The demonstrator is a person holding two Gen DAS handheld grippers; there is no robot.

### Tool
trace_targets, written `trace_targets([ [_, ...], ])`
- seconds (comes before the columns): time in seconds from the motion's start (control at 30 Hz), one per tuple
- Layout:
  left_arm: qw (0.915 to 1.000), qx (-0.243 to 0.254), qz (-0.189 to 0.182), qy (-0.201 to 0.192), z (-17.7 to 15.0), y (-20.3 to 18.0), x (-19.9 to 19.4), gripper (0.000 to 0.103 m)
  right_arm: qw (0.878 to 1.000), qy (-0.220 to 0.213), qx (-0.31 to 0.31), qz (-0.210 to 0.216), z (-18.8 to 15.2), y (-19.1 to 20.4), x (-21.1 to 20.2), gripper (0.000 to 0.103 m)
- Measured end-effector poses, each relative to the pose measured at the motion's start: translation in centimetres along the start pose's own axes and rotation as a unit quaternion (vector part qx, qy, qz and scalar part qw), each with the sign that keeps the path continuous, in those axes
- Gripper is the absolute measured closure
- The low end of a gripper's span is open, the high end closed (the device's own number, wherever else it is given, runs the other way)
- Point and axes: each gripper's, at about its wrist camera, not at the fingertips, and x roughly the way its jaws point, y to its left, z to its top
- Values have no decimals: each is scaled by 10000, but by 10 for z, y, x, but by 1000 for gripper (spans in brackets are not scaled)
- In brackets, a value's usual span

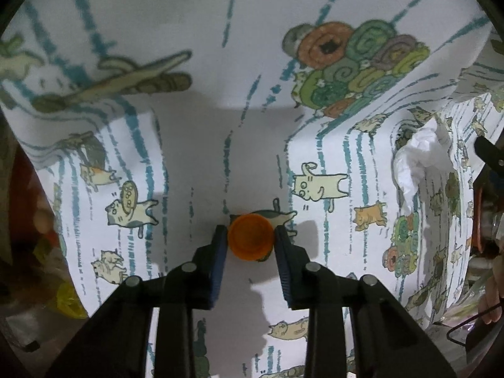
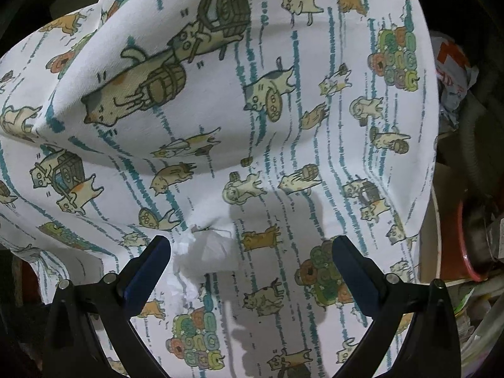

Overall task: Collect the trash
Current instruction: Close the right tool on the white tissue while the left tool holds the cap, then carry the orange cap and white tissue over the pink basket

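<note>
A round orange cap (image 1: 250,237) lies on the white cat-print cloth (image 1: 195,163). My left gripper (image 1: 250,232) points almost straight down over it. Its blue pads (image 1: 220,252) rest against the cap's two sides, so the gripper is shut on it. A crumpled white tissue (image 2: 204,253) lies on the same cloth (image 2: 220,110) in the right wrist view. My right gripper (image 2: 250,242) hangs wide open above it, with the tissue nearer the left finger and touching neither pad. The same kind of crumpled white paper (image 1: 415,157) shows at the right of the left wrist view.
The cloth hangs in folds and drops over the edges. Past its right edge are a red bowl (image 2: 463,252), a grey hose (image 2: 472,145) and printed packaging (image 2: 453,63). Yellow plastic clutter (image 1: 67,299) lies off the cloth's left edge.
</note>
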Motion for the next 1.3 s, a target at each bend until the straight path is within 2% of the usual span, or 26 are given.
trace_targets([
  [0.2,9999,16,82,-127,-9,4,-18,75,9987,341,-2,378,-1,11,15,1],
  [0.27,9999,-64,75,-114,-10,12,-23,75,9980,439,48,448,-1,14,21,9],
  [0.33,9998,-124,85,-101,-13,21,-27,75,9959,628,153,630,0,15,31,26],
  [0.4,9998,-138,110,-103,-14,27,-28,75,9918,878,351,865,-1,15,43,39],
  [0.53,9995,-128,244,-166,-13,36,-31,75,9856,1144,695,1032,-3,15,64,49],
  [0.63,9994,-146,280,-163,-7,50,-34,75,9805,1292,917,1166,-5,14,75,68],
  [0.67,9993,-153,289,-164,-7,53,-34,75,9805,1296,915,1161,-4,16,77,69],
  [0.77,9991,-212,298,-195,-8,63,-37,75,9851,1213,740,971,-4,24,83,84],
  [0.93,9988,-300,266,-291,-9,82,-45,75,9905,909,437,939,-6,42,69,91],
  [1.17,9983,-350,284,-373,-15,95,-53,75,9954,438,-251,809,-13,61,39,91],
  [1.3,9980,-348,321,-411,-19,80,-64,75,9954,312,-420,802,-21,63,23,91],
])
